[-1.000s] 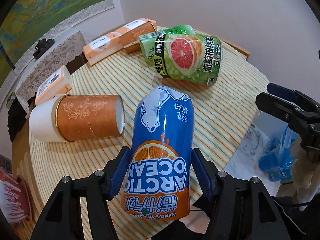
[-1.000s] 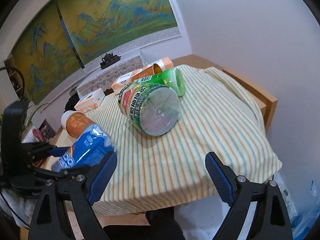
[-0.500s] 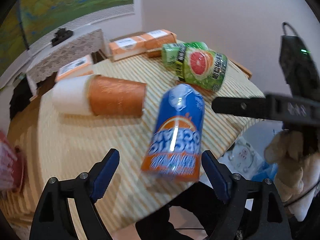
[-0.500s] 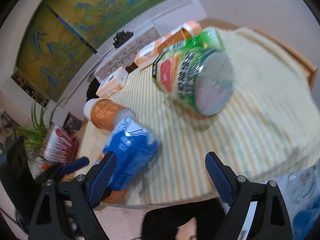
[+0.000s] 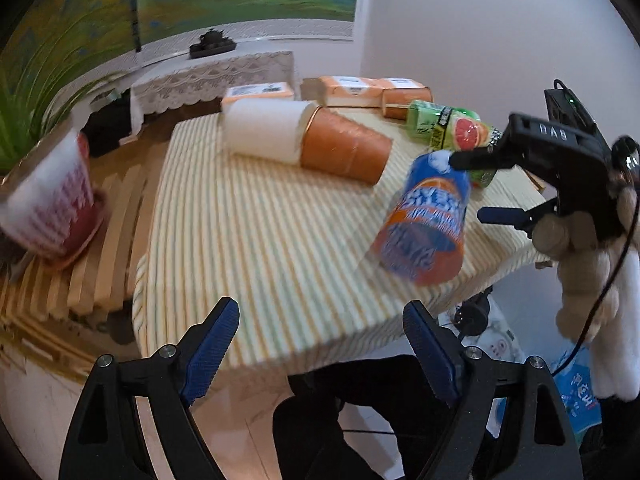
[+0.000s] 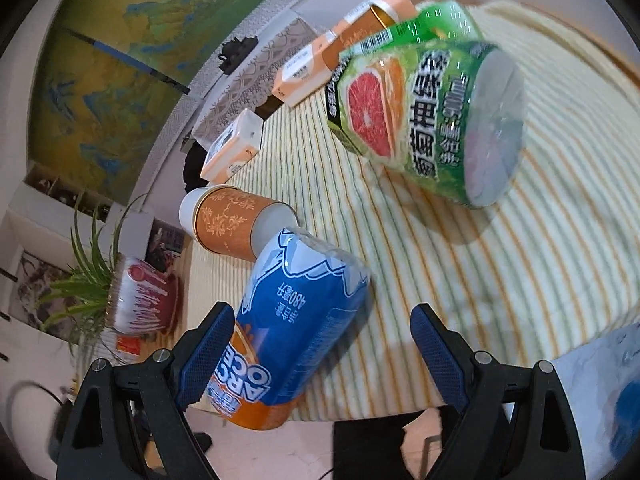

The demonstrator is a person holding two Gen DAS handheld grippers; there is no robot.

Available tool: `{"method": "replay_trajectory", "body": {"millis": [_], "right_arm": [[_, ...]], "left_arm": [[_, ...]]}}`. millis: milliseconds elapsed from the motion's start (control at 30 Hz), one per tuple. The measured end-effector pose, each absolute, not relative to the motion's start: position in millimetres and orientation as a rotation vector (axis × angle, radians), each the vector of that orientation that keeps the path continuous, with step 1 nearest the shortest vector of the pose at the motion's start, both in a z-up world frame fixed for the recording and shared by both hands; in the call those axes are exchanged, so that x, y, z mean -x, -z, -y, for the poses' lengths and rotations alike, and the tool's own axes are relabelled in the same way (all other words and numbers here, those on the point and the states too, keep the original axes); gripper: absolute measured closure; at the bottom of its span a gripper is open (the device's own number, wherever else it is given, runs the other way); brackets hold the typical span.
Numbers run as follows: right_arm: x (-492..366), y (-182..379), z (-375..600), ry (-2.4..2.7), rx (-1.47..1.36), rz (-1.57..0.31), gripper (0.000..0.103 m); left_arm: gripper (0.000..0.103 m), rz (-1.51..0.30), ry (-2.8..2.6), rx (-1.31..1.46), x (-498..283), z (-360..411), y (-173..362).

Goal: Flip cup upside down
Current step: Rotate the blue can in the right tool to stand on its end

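A blue and orange "Arctic Ocean" cup (image 5: 428, 220) (image 6: 296, 332) lies on its side at the front edge of the striped tablecloth (image 5: 260, 240), partly over the edge. My right gripper (image 6: 322, 348) (image 5: 486, 186) is open around it. The cup sits close to the left-hand finger (image 6: 208, 348), and I cannot tell whether they touch. My left gripper (image 5: 322, 344) is open and holds nothing, back from the table's front edge. An orange paper cup (image 5: 340, 148) (image 6: 228, 224) and a green grapefruit cup (image 5: 456, 132) (image 6: 424, 120) also lie on their sides.
Several orange and white boxes (image 5: 360, 92) (image 6: 308, 72) line the table's far side. A plant in a red and white pot (image 5: 48, 208) (image 6: 140, 300) stands on a slatted bench to the left. A gloved hand (image 5: 592, 264) holds the right gripper.
My left gripper let go of the blue cup and drew back to the left. My right gripper swung in low, so its open fingers now flank that cup.
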State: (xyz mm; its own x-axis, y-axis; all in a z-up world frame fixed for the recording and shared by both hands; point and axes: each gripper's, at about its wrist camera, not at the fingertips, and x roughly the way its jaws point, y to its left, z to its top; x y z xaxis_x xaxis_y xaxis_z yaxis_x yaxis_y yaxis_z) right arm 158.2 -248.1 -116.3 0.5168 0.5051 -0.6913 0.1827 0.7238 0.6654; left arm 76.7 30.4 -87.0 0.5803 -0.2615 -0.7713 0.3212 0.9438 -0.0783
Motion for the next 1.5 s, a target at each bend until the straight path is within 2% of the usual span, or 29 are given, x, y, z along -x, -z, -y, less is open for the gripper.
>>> {"method": "replay_trajectory", "body": {"millis": [267, 467, 900, 1100, 1500], "right_arm": [[-179.3, 123.6, 239.4, -0.241, -0.823, -1.096, 0.016], [-186.1, 124.6, 226.1, -0.249, -0.764, -1.128, 0.028], [-183.8, 116.6, 222.4, -0.261, -0.680, -1.094, 0.030], [-171.5, 91.8, 223.3, -0.278, -0.557, -0.964, 0.031], [-135.7, 62.7, 175.2, -0.122, 0.060, -0.521, 0.031]], "left_arm": [[0.016, -0.881, 0.307, -0.066, -64.9, -38.9, 95.2], [0.016, -0.814, 0.268, -0.074, -58.2, -35.1, 83.9], [0.016, -0.789, 0.272, -0.050, -53.6, -33.6, 78.4], [0.016, -0.804, 0.275, -0.035, -55.2, -34.8, 84.0], [0.016, -0.829, 0.287, -0.024, -58.6, -28.2, 90.5]]}}
